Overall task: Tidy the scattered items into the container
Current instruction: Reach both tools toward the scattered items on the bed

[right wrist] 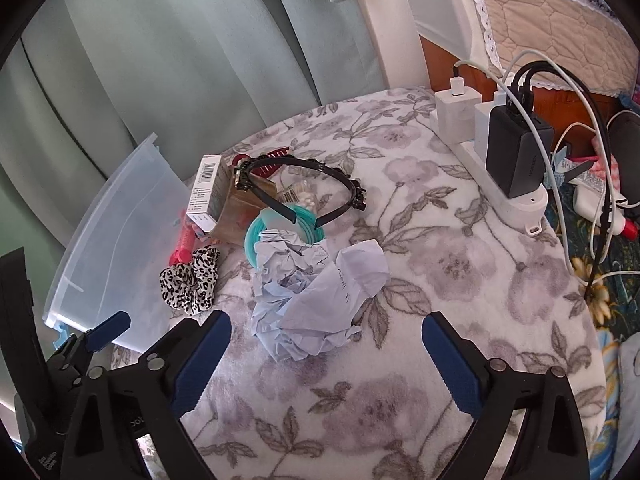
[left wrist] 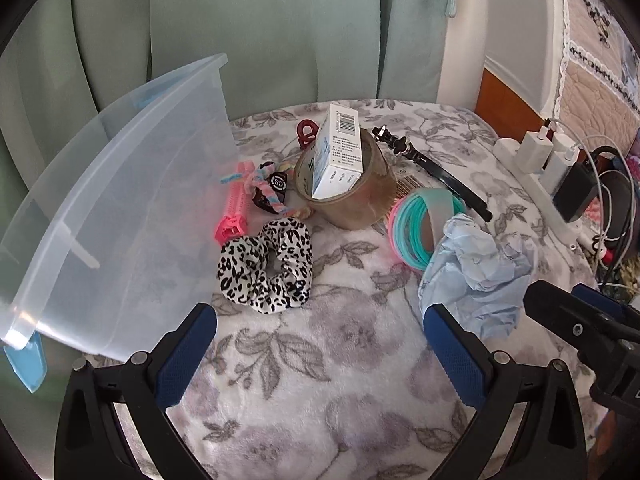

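A clear plastic bin [left wrist: 120,216] stands at the left of a floral blanket [left wrist: 320,360]. Beside it lie a leopard scrunchie [left wrist: 266,266], a pink hair roller [left wrist: 236,208], a brown tape roll [left wrist: 352,196] with a white box [left wrist: 340,152] leaning in it, teal and pink bangles [left wrist: 416,232], a black headband [left wrist: 432,168] and crumpled light blue paper [left wrist: 476,272]. My left gripper [left wrist: 320,320] is open and empty, just short of the scrunchie. My right gripper [right wrist: 326,332] is open and empty, close in front of the crumpled paper [right wrist: 312,292]. The bin [right wrist: 120,240] shows at the left of the right wrist view.
A white power strip [right wrist: 500,184] with chargers and cables runs along the blanket's right edge. A red hair claw [left wrist: 306,130] and a braided cord [left wrist: 268,188] lie behind the tape. Green curtains [left wrist: 240,40] hang behind. The other gripper shows at the right edge of the left wrist view [left wrist: 580,320].
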{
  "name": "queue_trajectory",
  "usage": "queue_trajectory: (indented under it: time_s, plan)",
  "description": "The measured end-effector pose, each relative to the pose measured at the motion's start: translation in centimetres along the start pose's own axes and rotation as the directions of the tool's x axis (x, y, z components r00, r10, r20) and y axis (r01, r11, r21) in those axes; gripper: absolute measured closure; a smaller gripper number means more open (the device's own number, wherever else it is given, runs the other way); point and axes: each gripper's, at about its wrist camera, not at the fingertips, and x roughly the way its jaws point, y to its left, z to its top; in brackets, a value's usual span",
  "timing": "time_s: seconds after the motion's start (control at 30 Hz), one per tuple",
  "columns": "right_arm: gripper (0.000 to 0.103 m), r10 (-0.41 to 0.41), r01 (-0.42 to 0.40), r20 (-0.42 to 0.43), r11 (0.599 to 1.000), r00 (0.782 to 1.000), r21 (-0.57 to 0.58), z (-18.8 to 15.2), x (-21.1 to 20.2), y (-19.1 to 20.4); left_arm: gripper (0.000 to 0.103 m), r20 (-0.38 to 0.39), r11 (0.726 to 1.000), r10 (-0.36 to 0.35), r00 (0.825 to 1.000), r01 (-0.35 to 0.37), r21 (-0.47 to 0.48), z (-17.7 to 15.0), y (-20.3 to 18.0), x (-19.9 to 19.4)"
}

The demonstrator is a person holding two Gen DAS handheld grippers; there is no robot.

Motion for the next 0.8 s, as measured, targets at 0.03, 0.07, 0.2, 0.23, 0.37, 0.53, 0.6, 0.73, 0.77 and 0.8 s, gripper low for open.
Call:
queue_trajectory:
  time_s: [0.03, 0.07, 0.2, 0.23, 0.37, 0.53, 0.6, 0.73, 0.77, 0.8]
  plan:
    - [0.008, 0.004, -0.004, -0.003, 1.0, 1.0, 0.007, 0.2, 0.3, -0.2, 0.0, 0.001, 1.0, 0.022, 1.0, -0.022, 0.008, 0.3, -0.1, 0.5]
    - [0.008, 0.013, -0.013, -0.005, 1.0, 1.0, 0.01, 0.4, 0.5, -0.3, 0.0, -0.002, 0.999, 0.04, 0.999, -0.04, 0.013, 0.5, -0.1, 1.1]
    - [0.01, 0.027, -0.027, -0.016, 1.0, 1.0, 0.013, 1.2, 1.9, -0.3, 0.0, -0.021, 0.991, 0.134, 0.991, -0.134, 0.032, 1.3, -0.2, 3.6]
    - [0.01, 0.028, -0.027, -0.02, 1.0, 0.999, 0.015, 1.2, 2.2, -0.3, 0.0, -0.021, 0.986, 0.163, 0.986, -0.162, 0.038, 1.5, -0.2, 4.1]
    - [0.01, 0.04, -0.039, -0.048, 0.999, 0.998, 0.028, 1.5, 3.8, -0.6, 0.0, -0.019, 0.968, 0.248, 0.969, -0.247, 0.049, 1.9, -0.3, 5.7]
    - [0.01, 0.063, -0.06, -0.078, 0.997, 0.995, 0.039, 1.5, 5.6, -0.8, 0.0, -0.078, 0.971, 0.241, 0.967, -0.239, 0.034, 2.2, -0.1, 8.3]
    - [0.01, 0.076, -0.074, -0.088, 0.997, 0.993, 0.033, 1.4, 6.2, -0.6, 0.0, -0.094, 0.973, 0.232, 0.968, -0.231, 0.021, 2.4, 0.3, 9.1]
    - [0.011, 0.088, -0.086, -0.111, 0.996, 0.99, 0.024, 1.2, 7.6, -0.2, 0.0, -0.115, 0.98, 0.2, 0.973, -0.201, 0.001, 2.7, 0.3, 10.4]
    - [0.012, 0.088, -0.086, -0.12, 0.996, 0.989, 0.026, 1.2, 7.9, -0.1, 0.0, -0.114, 0.98, 0.196, 0.974, -0.198, -0.004, 2.8, 0.3, 10.6]
    - [0.013, 0.084, -0.081, -0.13, 0.996, 0.988, 0.027, 1.2, 8.3, -0.1, 0.0, -0.114, 0.981, 0.191, 0.975, -0.193, -0.008, 2.8, 0.3, 10.8]
